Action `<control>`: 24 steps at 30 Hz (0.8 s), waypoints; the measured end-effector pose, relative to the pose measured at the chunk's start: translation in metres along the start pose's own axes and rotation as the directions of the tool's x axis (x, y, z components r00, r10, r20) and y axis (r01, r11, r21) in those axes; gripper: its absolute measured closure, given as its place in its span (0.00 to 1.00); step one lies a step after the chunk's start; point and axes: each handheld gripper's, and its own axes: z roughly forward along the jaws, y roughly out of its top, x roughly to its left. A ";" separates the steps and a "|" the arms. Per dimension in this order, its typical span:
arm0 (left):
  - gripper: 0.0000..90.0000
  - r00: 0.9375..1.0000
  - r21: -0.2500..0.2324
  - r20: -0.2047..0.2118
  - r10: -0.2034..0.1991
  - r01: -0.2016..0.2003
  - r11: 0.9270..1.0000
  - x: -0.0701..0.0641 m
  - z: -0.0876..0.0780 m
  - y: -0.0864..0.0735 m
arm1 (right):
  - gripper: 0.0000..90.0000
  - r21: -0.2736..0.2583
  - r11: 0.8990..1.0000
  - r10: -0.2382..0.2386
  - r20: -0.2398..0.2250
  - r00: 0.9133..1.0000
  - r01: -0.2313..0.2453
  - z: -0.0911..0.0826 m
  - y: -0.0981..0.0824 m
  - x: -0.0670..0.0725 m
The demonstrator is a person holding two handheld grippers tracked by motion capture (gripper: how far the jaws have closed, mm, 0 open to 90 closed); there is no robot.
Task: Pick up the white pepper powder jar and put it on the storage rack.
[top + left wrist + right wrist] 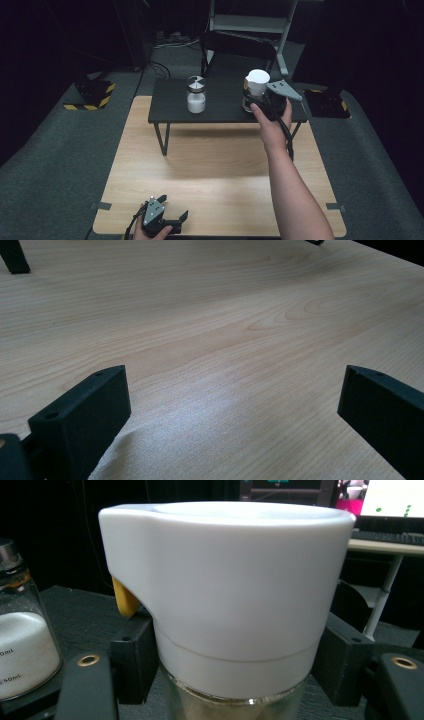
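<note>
A: High view first, from the left: what sits at the near edge of the light wooden table (pixel 210 165)?

B: The left gripper (pixel 161 216), held in a hand at the bottom edge. Its jaws are spread wide with nothing between them; the left gripper view looks past both of them onto bare wood grain.

A: And farther along?

B: A small black side table (pixel 172 107) stands on the far part of the wooden one. On its left half is a glass jar (pixel 196 94), partly filled with something white.

A: Then the right side?

B: The right gripper (pixel 257 100) is at the black table's right end, the person's forearm reaching up to it. Its jaws are clamped on a white-capped glass container (pixel 225 580), one on each side of the cap's lower band. A small yellow tab pokes out beneath the cap's lip. Whether the container's base touches the black table cannot be told.
</note>
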 end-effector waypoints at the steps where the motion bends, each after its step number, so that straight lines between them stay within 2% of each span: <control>1: 0.01 1.000 0.002 0.000 0.004 -0.004 1.000 0.000 0.000 0.000 | 0.34 -0.008 1.000 -0.002 -0.001 1.000 0.002 0.001 -0.002 0.000; 17: 0.01 1.000 0.001 0.005 0.001 -0.001 1.000 0.001 0.000 0.000 | 0.34 -0.055 0.998 0.000 0.003 1.000 0.000 0.001 -0.015 0.000; 24: 0.01 1.000 0.001 0.005 0.001 -0.001 1.000 0.001 0.000 0.000 | 0.34 -0.048 0.999 -0.004 0.000 1.000 0.004 0.001 -0.013 0.000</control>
